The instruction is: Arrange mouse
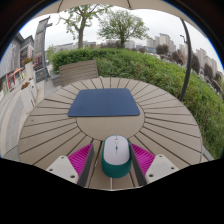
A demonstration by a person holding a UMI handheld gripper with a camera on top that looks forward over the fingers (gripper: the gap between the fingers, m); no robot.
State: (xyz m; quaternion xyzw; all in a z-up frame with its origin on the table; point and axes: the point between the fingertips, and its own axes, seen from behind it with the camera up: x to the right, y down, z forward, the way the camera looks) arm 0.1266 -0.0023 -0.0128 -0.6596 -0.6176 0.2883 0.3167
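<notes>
A white and teal mouse point(116, 156) lies on the round wooden slatted table point(50, 125), between my gripper's fingers. My gripper point(113, 162) is open, with its pink pads point(80, 158) on either side of the mouse and a small gap visible on the left side. A dark blue mouse mat point(104, 102) lies flat on the table's middle, beyond the mouse and the fingers.
A wooden bench back point(78, 70) stands at the table's far edge. A green hedge point(150, 65) runs behind it, with trees and buildings beyond. Bare table slats surround the mat on all sides.
</notes>
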